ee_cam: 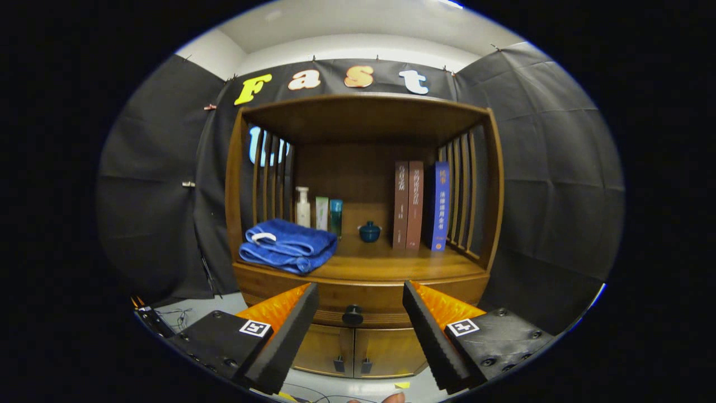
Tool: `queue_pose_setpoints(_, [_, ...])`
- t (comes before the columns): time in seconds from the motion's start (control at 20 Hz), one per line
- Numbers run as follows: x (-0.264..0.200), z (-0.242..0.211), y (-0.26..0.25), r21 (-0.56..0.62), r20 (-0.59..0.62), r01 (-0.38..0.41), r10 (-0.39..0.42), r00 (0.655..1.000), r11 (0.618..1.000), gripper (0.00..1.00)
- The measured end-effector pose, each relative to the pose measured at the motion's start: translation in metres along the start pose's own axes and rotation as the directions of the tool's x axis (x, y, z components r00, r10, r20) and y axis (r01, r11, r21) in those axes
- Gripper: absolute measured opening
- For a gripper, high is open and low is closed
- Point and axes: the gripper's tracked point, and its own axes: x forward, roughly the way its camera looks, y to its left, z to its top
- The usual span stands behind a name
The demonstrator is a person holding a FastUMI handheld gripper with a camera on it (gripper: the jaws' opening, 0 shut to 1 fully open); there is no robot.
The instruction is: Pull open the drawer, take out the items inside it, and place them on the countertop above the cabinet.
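the gripper [361,330] is spread wide and holds nothing, with the closed drawer's knob [352,314] between its fingers. on the countertop [386,266] beyond: a folded blue towel [288,245], bottles [319,211], a small lidded pot [369,231], upright books [420,205].

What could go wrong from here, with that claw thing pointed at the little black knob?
1. The gripper is open with the drawer knob just ahead, between its fingers. The knob looks small and round, so the fingers might slip off on closing or pulling.
2. The countertop already holds a blue towel, bottles, a small lidded pot and books; setting items down carelessly could topple the upright ones.
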Motion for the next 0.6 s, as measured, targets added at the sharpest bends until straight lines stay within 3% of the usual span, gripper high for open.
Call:
queue_pose_setpoints(0.4, [0.081, -0.089, -0.002, 0.090, -0.124, 0.042, -0.030, 0.992, 0.995, 0.99])
queue_pose_setpoints(0.6, [0.109, -0.122, 0.012, 0.098, -0.197, 0.015, 0.005, 0.980, 0.995, 0.99])
